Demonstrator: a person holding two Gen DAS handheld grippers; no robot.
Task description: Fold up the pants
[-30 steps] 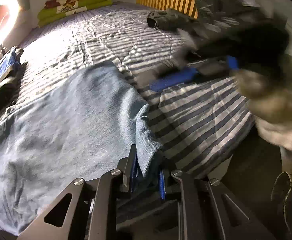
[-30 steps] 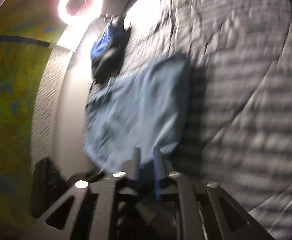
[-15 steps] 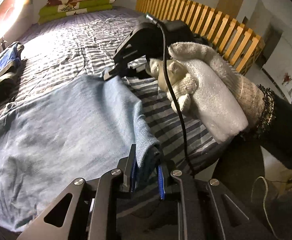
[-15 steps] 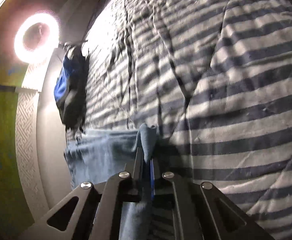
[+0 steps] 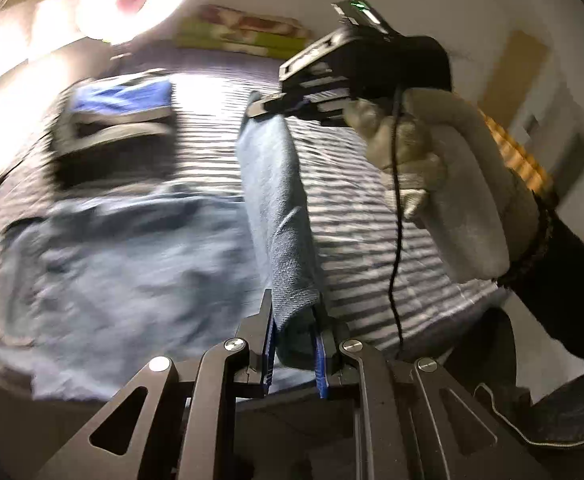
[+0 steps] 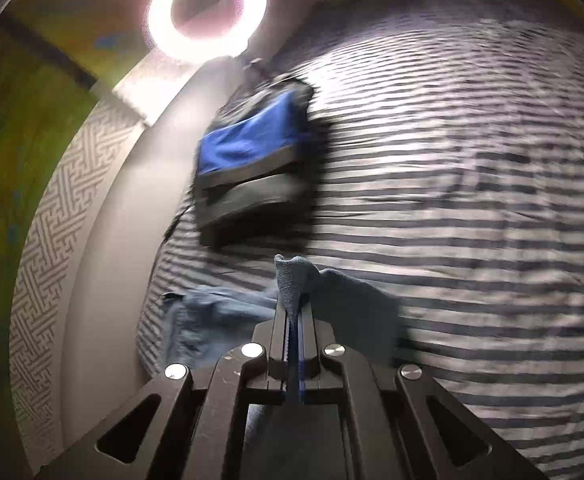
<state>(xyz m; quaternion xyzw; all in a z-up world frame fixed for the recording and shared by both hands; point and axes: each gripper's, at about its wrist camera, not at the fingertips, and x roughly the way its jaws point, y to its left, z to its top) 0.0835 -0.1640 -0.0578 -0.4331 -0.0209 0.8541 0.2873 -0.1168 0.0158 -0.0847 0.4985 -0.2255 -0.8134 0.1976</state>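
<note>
The pants (image 5: 276,208), of light blue denim, lie on a bed with a striped sheet (image 5: 371,208), and one edge of them is lifted off the sheet and stretched as a band between the two grippers. The left gripper (image 5: 293,344) pinches the near end of this band: a thick fold of the cloth sits between its blue pads, so the jaws stand a little apart around the fabric. The right gripper (image 5: 268,106), held by a hand in a pale woolly glove (image 5: 443,168), bites the far end of the same band; in its own wrist view the right gripper (image 6: 293,320) has its jaws pressed almost together, with only a thin tuft of denim sticking up between them. The rest of the pants lies spread and wrinkled on the sheet to the left of the band, blurred in the left wrist view. There is no box or basket to see; the only holder is a dark bag with a blue part (image 6: 252,160) that lies on the bed near the ring light (image 6: 206,12), well apart from the pants, and what is inside it I cannot tell. A black cable (image 5: 395,240) hangs down from the right gripper.
</note>
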